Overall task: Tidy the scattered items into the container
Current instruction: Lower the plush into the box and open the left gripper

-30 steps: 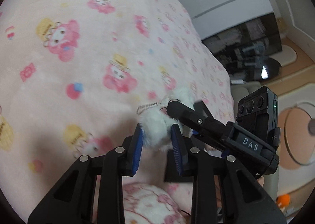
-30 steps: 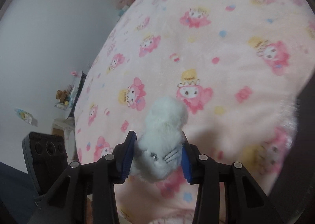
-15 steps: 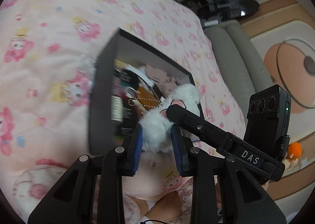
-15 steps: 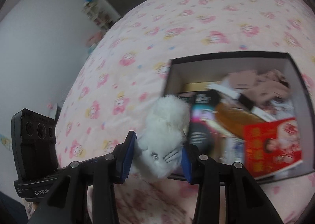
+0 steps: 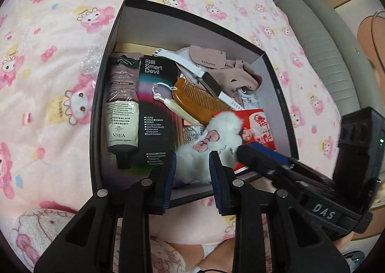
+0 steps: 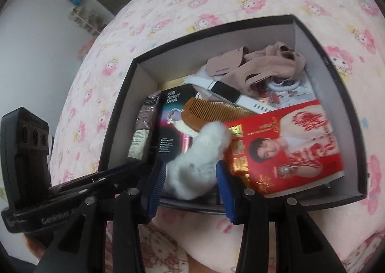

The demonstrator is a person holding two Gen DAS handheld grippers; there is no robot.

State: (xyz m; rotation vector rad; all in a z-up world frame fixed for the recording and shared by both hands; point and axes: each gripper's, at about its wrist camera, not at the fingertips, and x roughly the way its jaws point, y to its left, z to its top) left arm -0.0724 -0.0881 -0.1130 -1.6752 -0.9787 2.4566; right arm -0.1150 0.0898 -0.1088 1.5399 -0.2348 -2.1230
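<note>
Left wrist view: both grippers carry one white plush point(image 5: 211, 145) over the near end of the box point(image 5: 109, 40).

Left gripper point(image 5: 192, 172) pinches the plush's lower end between its blue pads; the right gripper point(image 6: 191, 176) has the same toy between its jaws, which look slightly wider than the fur, so its hold seems loose. Ahead of the tips lie a comb point(image 5: 199, 102), a tube point(image 5: 121, 107), a black pack point(image 5: 156, 109) and a red booklet point(image 6: 286, 145). The release would go best with both tips lowered inside the near wall, the two pairs of jaws spread together, then lifted straight out so the fur does not snag.
</note>
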